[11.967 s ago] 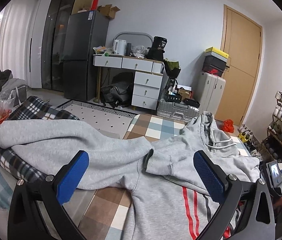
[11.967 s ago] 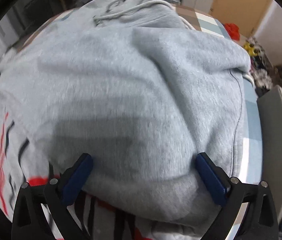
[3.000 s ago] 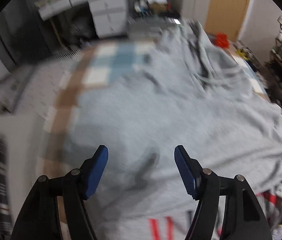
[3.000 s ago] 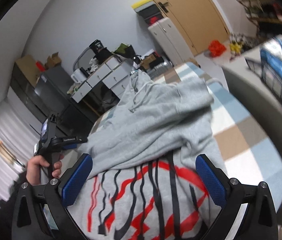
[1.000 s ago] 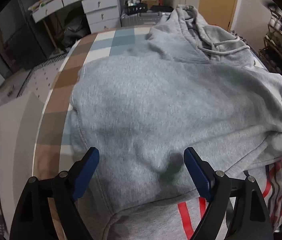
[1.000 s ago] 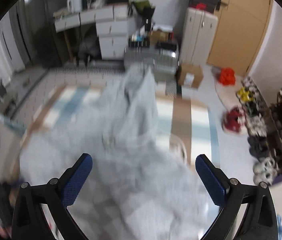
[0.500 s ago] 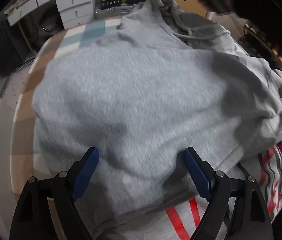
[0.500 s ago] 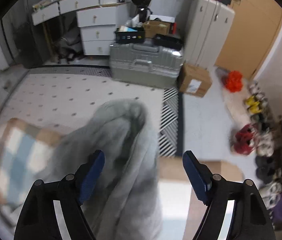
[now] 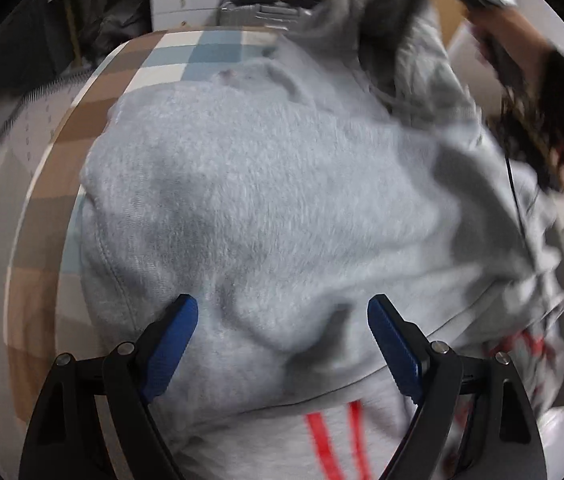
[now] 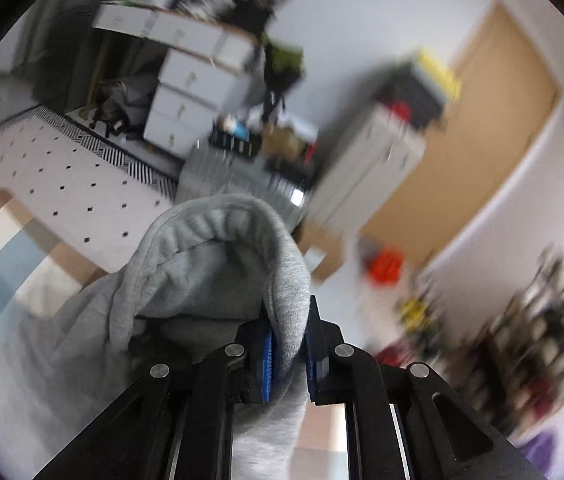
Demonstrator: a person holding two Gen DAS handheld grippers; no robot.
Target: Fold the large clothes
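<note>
The large grey fleece hoodie (image 9: 282, 200) lay spread over a checked brown, blue and white cloth (image 9: 94, 92), its folded body filling the middle of the left wrist view. The left gripper (image 9: 282, 332) hung over the near part of that body with its blue-padded fingers (image 9: 174, 340) spread wide — the fabric lay beneath and between them, but neither pad pinched it. Red stripes (image 9: 329, 440) of the garment showed at the near edge, under the folded layer.

At the far right, the right gripper (image 10: 287, 344) had just been closing, and its fingers (image 10: 266, 352) were clenched on the ribbed edge of the grey hood (image 10: 218, 264), which stood up in an arch just beyond them. A dark-sleeved hand (image 9: 521, 36) held that gripper over the hood end — the room behind it was blurred.
</note>
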